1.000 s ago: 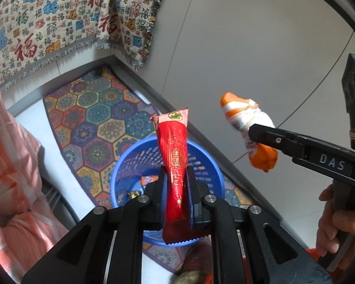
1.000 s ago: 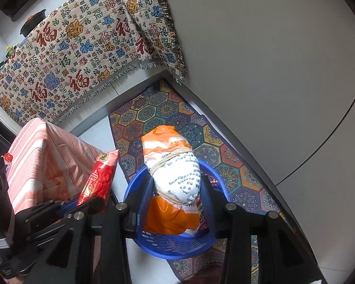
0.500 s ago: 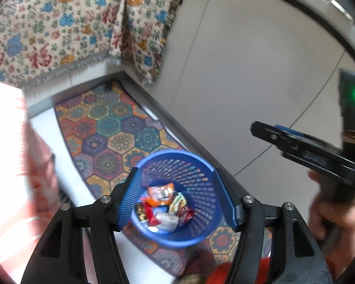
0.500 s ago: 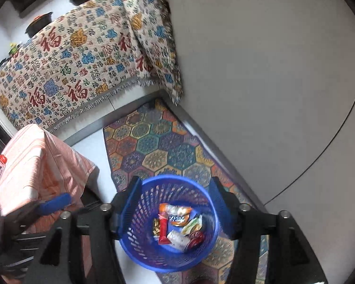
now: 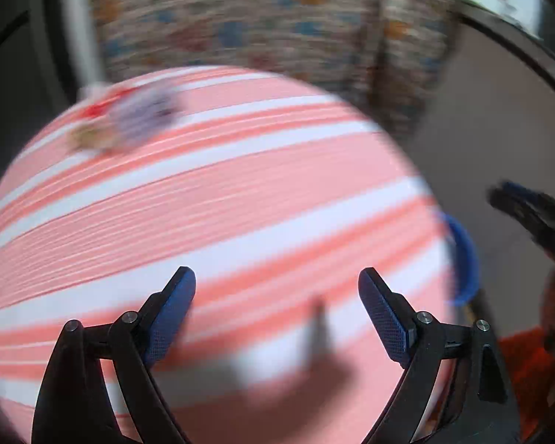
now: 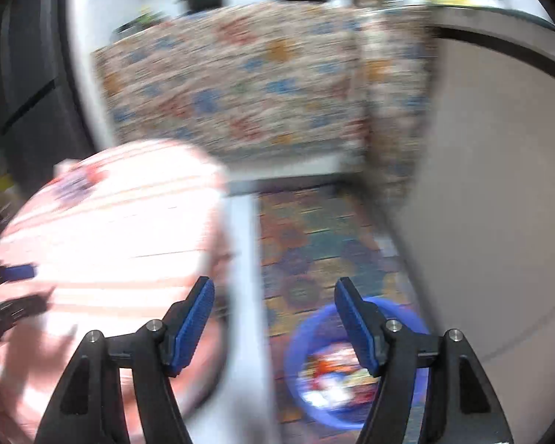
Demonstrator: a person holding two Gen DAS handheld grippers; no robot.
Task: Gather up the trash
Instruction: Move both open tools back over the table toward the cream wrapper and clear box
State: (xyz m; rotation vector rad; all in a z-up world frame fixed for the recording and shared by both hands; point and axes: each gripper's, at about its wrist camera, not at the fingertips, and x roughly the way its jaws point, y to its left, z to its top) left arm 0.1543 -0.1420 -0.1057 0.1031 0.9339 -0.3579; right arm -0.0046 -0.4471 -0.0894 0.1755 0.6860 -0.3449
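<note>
My left tongs (image 5: 276, 309) have just been opening; they are spread wide with nothing in them, over the pink striped counter (image 5: 240, 192). A blurry wrapper pile (image 5: 125, 122) lies at its far edge. My right tongs (image 6: 273, 318) are released and empty. The blue basket (image 6: 303, 333) of trash sits on the floor rug (image 6: 314, 229).

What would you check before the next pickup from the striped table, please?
1. Left claw empty, jaws just opened: ok.
2. Right claw empty, jaws apart: ok.
3. Trash remaining on the striped tablecloth: a blurred wrapper pile at its far left: ok.
4. What each wrapper is: cannot tell, too blurred.
5. Blue basket on the patterned rug, holding wrappers: ok.
6. Path between the left claw and the pile clear: ok.
</note>
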